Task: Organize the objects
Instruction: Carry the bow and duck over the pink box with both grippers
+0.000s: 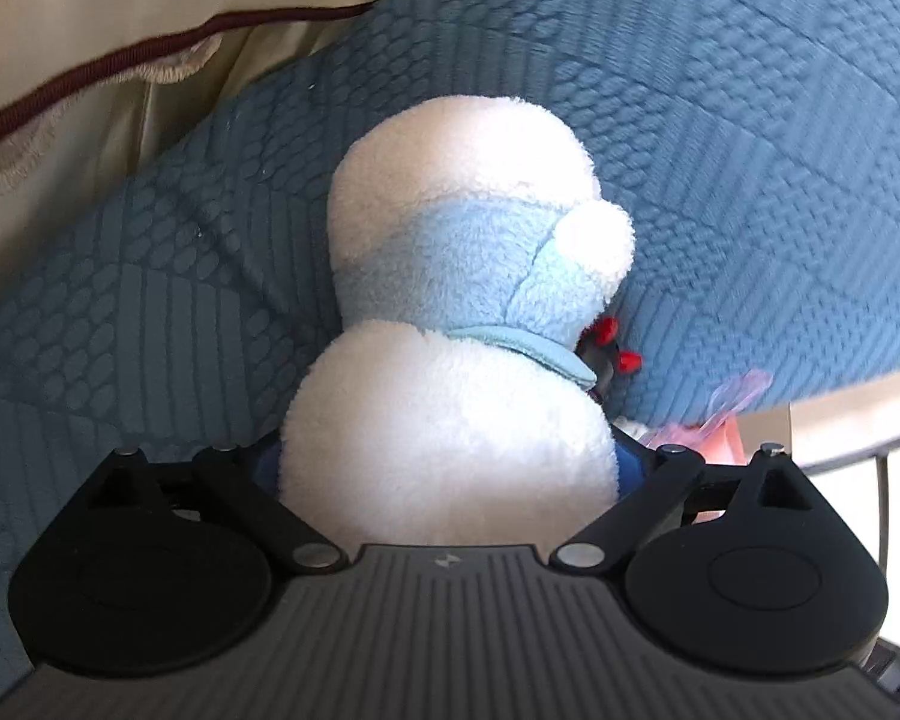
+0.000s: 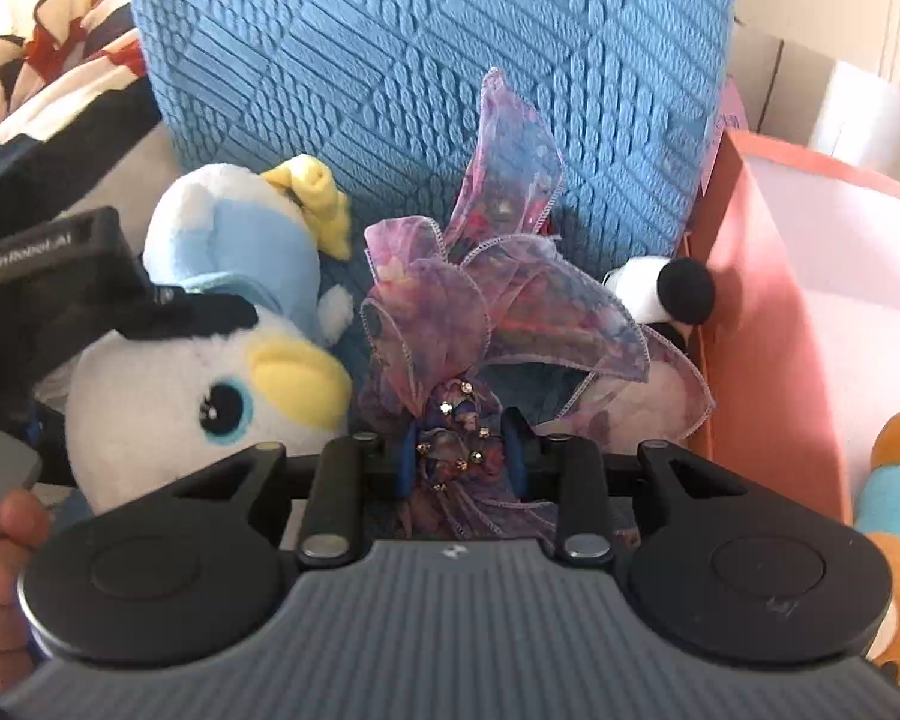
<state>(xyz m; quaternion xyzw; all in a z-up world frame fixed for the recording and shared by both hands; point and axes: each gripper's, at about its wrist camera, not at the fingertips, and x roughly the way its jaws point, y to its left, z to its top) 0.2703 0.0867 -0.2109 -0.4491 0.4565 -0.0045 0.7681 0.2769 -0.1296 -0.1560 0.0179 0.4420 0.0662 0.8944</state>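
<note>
My left gripper (image 1: 450, 468) clasps the plush duck (image 1: 450, 324) against the blue cushion (image 1: 720, 168); my right gripper (image 2: 459, 450) pinches the ribbon bow (image 2: 498, 300) (neither placed). The orange box (image 2: 768, 276) waits right.

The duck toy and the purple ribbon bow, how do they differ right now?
The duck toy is thick white and pale blue fleece; the ribbon bow is thin, see-through purple. The left gripper spreads wide around the duck's body; the right gripper pinches narrowly on the bow's beaded knot. Both are held before the blue cushion.
</note>
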